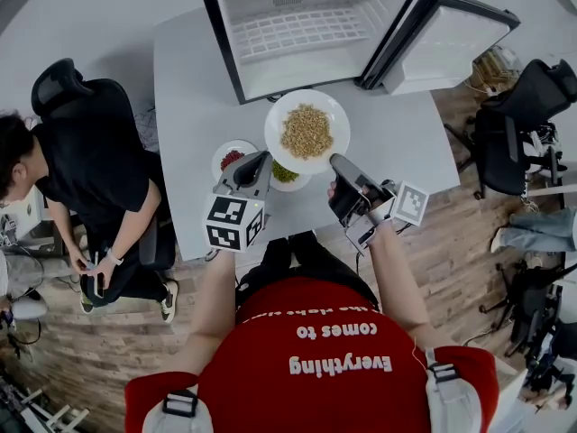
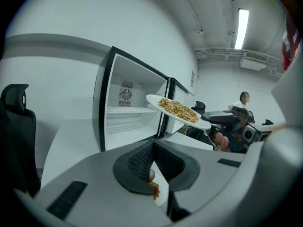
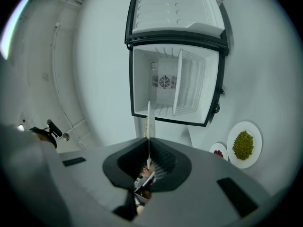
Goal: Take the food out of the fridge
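The person's red shirt (image 1: 315,359) fills the 6 o'clock edge of the head view. Beyond it, the left gripper (image 1: 259,158) hangs over a small plate of red food (image 1: 230,159) and a plate of green food (image 1: 285,175), both lying on the white table (image 1: 189,88). At its 3 o'clock, the right gripper (image 1: 335,162) clamps the 5 o'clock rim of the plate of grains (image 1: 306,131). The open fridge (image 1: 302,30) stands at 12 o'clock, and a seated person (image 1: 90,179) is at 9 o'clock.

In the left gripper view, the jaws meet at their tips and grip nothing. The plate of grains hangs in the air at 1 o'clock, outside the fridge.

In the right gripper view, the jaws pinch that plate's rim, seen edge-on at 12 o'clock. The green plate lies at 4 o'clock.
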Action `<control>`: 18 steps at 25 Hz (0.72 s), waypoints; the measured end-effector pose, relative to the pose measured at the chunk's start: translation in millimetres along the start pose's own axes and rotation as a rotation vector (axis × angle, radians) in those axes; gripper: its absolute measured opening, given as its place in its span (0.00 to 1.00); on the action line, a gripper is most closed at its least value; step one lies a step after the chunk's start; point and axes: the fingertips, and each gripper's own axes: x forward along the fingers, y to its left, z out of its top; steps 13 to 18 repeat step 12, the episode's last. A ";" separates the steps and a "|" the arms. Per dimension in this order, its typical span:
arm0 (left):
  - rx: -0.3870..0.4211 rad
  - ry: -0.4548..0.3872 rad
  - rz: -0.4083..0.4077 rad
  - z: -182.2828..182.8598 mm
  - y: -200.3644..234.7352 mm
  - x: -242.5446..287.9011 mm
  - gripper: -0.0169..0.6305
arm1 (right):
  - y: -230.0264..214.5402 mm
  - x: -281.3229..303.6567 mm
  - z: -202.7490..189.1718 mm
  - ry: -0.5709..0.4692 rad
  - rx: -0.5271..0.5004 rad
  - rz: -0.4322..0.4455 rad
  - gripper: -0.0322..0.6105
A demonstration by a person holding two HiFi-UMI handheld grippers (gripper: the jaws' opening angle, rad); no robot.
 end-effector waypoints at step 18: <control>0.005 -0.013 0.010 5.6 1.0 -2.1 0.03 | 12.3 3.6 -0.1 0.021 -0.024 0.019 0.08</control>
